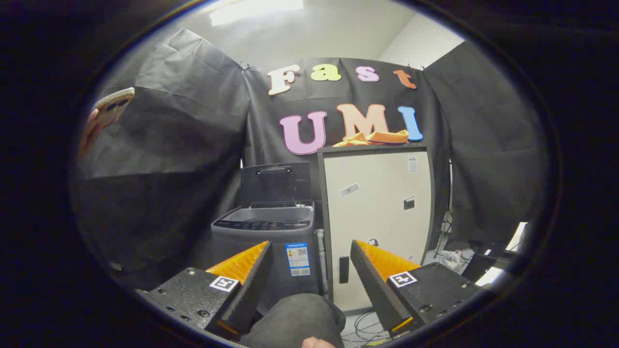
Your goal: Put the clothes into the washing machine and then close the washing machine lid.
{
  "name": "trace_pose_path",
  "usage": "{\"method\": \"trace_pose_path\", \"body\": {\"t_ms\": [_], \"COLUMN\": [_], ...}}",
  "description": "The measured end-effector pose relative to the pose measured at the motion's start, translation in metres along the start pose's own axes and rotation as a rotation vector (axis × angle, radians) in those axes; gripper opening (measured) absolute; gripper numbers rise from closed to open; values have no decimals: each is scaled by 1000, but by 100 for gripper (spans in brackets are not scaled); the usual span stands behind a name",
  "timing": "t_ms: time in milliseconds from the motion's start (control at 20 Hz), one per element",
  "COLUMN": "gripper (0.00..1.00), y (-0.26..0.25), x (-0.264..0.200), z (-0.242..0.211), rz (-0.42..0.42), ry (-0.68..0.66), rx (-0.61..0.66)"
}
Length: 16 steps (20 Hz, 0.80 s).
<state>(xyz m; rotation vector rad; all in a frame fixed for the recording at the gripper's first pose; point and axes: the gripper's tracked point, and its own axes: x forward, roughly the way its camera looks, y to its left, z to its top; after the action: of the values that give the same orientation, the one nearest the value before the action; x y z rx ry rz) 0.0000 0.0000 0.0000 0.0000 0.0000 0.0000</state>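
A makeshift recording booth set up indoors, not a real laundry room. Black cloth hangs creased as walls beyond the fingers, with plain white room wall and a ceiling light above it. Ahead of the fingers stand a small grey top-loading washing machine, lid up, and a cream cabinet. Loose cables trail on the floor beside the cabinet. A hand holds up a phone at the left.

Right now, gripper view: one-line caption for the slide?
Open hand-held gripper faces the washing machine, lid up, with orange clothes lying atop the adjacent cabinet.
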Motion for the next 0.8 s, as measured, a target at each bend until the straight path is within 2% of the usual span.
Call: {"method": "trace_pose_path", "body": {"t_ms": [800], "gripper": [97], "y": [0], "x": [-1], "z": [0], "rz": [-3], "ry": [-3], "rx": [-4]}}
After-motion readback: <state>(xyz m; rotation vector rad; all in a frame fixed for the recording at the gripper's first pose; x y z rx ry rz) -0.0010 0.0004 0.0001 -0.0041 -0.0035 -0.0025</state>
